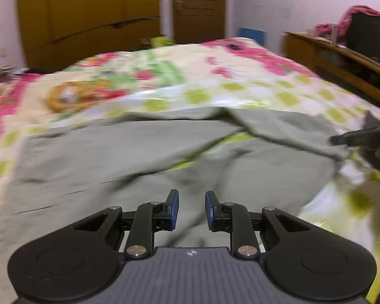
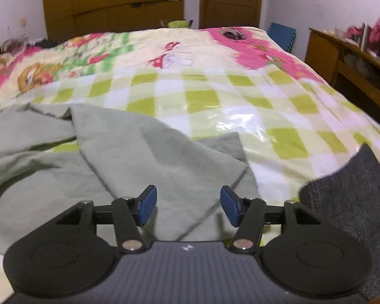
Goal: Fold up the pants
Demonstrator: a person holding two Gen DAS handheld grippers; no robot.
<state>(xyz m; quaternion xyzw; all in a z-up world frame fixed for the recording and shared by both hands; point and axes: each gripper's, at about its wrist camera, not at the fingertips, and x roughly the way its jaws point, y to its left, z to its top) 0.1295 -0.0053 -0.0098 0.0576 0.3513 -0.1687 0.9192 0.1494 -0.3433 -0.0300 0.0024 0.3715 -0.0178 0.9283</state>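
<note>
- Spread flat for folding: grey-green pants (image 2: 129, 157) on a bed (image 2: 266, 116) with a checked and cartoon-print cover, lying under and ahead of both pairs of fingers.
- Right gripper (image 2: 188, 206) poised above the cloth, blue pads (image 2: 147, 206) standing wide with nothing between them; a folded-over corner just ahead of the tips, its hem running down between the 2 fingers.
- Left gripper (image 1: 192, 210) held over the crumpled middle of the pants, pads (image 1: 174, 210) narrow with a clear gap and no cloth pinched; picture blurred.
- 1 leg lying angled over the other, ahead and to the right of the left fingers, a strip of cover showing between: likely an early fold, not yet squared.
- Dark grey cloth (image 2: 354, 202) right of the right fingers, apart from the pants; what it is cannot be told.
- Both tools tilted down toward the fabric, seemingly ready for a fresh grip on an edge.
</note>
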